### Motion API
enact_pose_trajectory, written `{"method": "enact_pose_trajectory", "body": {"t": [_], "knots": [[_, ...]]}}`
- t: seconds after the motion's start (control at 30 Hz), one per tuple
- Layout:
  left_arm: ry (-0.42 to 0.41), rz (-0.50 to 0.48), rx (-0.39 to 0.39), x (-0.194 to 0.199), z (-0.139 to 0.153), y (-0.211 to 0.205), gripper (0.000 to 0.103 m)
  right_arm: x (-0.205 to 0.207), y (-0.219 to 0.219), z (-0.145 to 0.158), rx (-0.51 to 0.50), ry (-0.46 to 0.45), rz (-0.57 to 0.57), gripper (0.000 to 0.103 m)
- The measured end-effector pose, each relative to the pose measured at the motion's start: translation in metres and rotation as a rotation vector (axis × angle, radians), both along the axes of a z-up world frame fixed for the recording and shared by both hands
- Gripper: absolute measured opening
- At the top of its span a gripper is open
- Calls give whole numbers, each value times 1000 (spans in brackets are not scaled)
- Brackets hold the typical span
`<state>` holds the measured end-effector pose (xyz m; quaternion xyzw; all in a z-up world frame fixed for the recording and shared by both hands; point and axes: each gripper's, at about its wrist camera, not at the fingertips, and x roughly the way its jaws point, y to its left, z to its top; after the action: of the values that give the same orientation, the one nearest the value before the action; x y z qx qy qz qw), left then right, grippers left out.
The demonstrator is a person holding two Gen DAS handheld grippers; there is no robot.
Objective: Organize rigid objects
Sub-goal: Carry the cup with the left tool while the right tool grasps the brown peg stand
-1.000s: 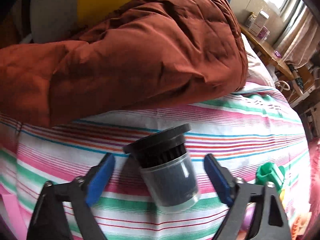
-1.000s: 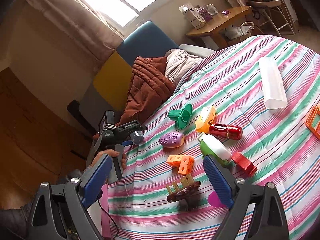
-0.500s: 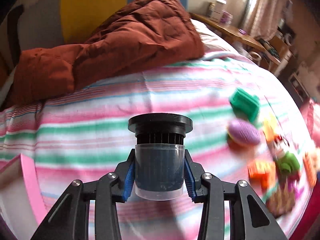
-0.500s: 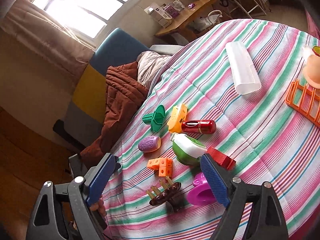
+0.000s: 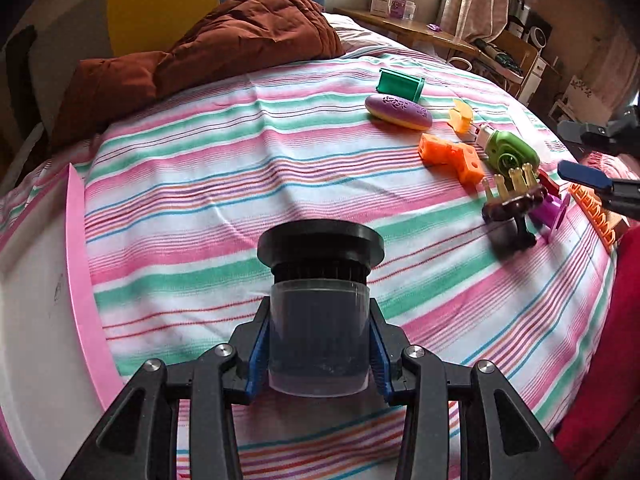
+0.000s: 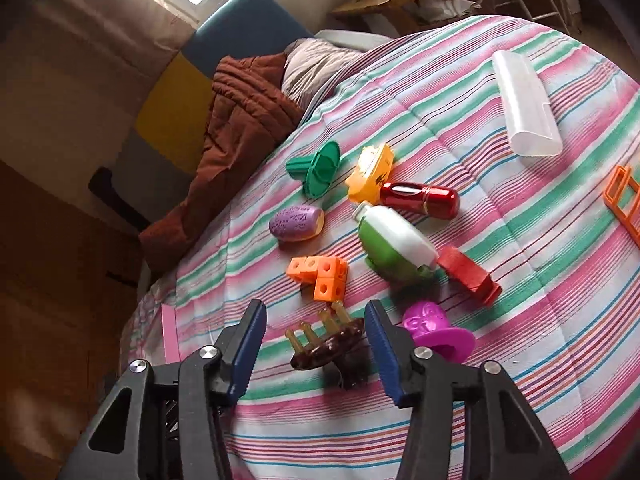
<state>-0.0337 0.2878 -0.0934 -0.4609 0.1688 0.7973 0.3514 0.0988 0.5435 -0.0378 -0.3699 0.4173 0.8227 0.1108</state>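
Canister [image 5: 319,312], black-capped with a clear body, sits low centre of the left view, clamped between the blue pads of the left gripper [image 5: 319,354] above the striped bedspread [image 5: 200,184]; a pink-rimmed box [image 5: 82,280] fills the left edge. In the right view, the right gripper [image 6: 316,346] hangs with jaws spread around a brown pronged piece [image 6: 328,346] at lower centre, not touching it; an orange block [image 6: 322,274] lies just above.

The lower sides of the dark container [image 5: 318,332] are covered by the left tool's [image 5: 318,356] blue pads. The pink-rimmed white box [image 5: 76,280] is cut off at the left edge. The orange rack [image 6: 624,200] is clipped by the right edge (only its corner is seen). The brown brush's [image 6: 326,346] handle is partly screened by the right tool [image 6: 316,344].
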Motion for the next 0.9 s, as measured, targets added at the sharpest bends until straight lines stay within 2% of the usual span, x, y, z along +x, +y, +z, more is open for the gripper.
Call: {"method": "enact_pose_trajectory", "body": {"t": [0.1, 0.2, 0.33, 0.5, 0.6, 0.63, 0.7, 0.77, 0.9], "knots": [[3, 3, 15, 0, 0, -3, 43, -18, -17, -4, 36, -63, 104, 49], [-11, 6, 34, -3, 0, -5, 43, -34, -34, -5, 117, -122, 177, 50], [-22, 3, 61, -5, -1, -8, 43, -50, -45, -4, 218, -203, 212, 51], [-43, -6, 85, -8, -1, -11, 43, -61, -55, -1, 274, -241, 257, 51], [-55, -11, 100, -9, -1, -12, 45, -59, -55, -1, 278, -259, 231, 55], [-62, -16, 108, -10, -1, -12, 49, -59, -57, -2, 294, -268, 231, 63], [-77, -28, 121, -10, -1, -11, 55, -60, -59, -5, 324, -294, 233, 70], [-86, -40, 125, -9, -1, -8, 63, -59, -60, -9, 344, -320, 222, 70], [-85, -51, 126, -6, -1, -6, 68, -63, -59, -22, 317, -345, 230, 70]]}}
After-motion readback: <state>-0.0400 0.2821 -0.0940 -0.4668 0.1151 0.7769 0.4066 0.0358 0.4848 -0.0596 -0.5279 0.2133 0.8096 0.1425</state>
